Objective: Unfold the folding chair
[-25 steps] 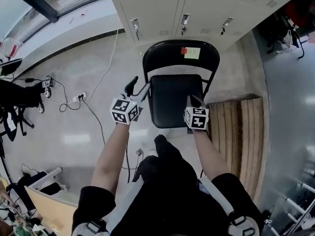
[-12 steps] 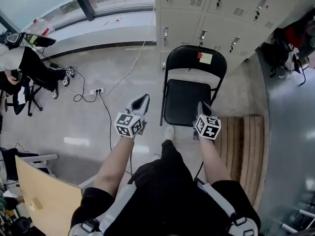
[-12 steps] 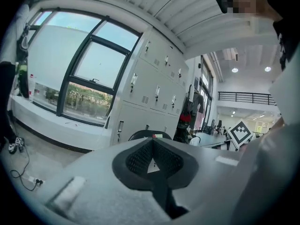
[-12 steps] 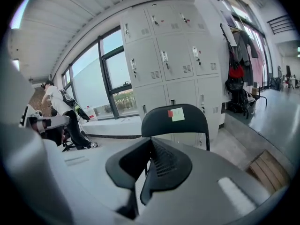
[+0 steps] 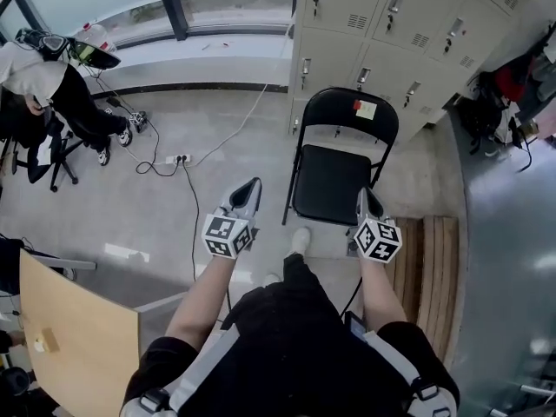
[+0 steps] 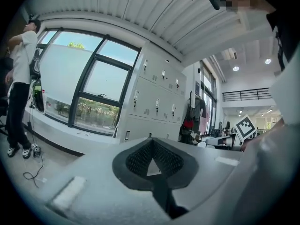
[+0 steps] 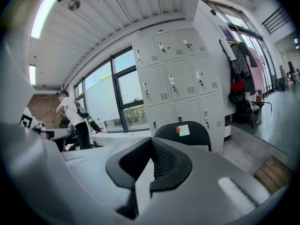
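Chair (image 5: 334, 181) seen standing open on floor (image 5: 139, 224), seat flat, back toward lockers (image 5: 408, 33); placed ahead, between both grippers, touched by neither; left gripper (image 5: 250, 189) pressed shut, nothing held; right gripper (image 5: 366, 200) pressed shut, empty, nearer seat edge; open room at left, wood boards (image 5: 432, 259) at right.

I can't read any words or numbers here: the pale note (image 5: 366, 109) and red sticker (image 5: 355, 105) on the folding chair (image 5: 334, 185) are too small, and the left gripper (image 5: 252, 187) and right gripper (image 5: 366, 198) show only black-and-white square patterns.
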Available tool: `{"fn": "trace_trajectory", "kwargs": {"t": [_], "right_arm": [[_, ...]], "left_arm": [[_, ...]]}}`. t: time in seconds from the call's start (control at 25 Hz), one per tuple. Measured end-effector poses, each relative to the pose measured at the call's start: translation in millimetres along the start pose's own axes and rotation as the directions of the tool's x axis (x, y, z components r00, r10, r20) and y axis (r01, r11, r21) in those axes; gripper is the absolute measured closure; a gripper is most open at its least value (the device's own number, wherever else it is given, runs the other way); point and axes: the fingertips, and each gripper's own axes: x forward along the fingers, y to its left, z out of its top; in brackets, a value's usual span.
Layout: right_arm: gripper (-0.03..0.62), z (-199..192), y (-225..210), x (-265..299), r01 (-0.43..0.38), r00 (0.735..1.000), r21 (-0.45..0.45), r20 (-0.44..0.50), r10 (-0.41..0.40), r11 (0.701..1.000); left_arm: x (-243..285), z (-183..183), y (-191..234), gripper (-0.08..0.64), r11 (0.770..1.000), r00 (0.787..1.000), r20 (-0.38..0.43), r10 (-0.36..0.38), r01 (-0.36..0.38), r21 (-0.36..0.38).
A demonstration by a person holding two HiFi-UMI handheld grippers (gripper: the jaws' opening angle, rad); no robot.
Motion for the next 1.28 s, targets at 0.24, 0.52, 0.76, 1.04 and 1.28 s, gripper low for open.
{"fn": "trace_trajectory", "kwargs": {"t": [0.24,0.52,0.76,1.04,1.28], "right_arm": [[0.589,26.6,0.4,-27.5,-0.056,0.994,0.015,0.096,0.054,0.998],[0.589,73.9,-9.0,-51.8,-0.127,0.977,-0.05,0.167,0.133,0.991],[0.588,111.5,-49.8,-81.9,-0.162,0.953,0.074,0.269,0.136,0.984],[0.589,133.6,-26.6,-75.9,-0.225,0.921,-0.024,0.32,0.221,0.974],[0.589,135.2,-34.1,-90.8,-0.189,0.922,-0.123,0.32,0.219,0.974]], "left_arm": [[-17.0,20.5,-9.5,0.56,1.0,0.995,0.094,0.024,-0.023,-0.013],[-14.3,58.1,-43.1,0.56,0.999,0.984,0.172,0.043,-0.044,0.007],[0.3,57.5,-89.7,0.56,0.999,0.978,0.206,0.031,-0.025,-0.034],[9.6,70.4,-118.3,0.56,1.0,0.972,0.234,0.003,-0.009,0.026],[-17.7,76.1,-105.7,0.56,0.996,0.967,0.252,0.037,-0.056,0.069]]}}
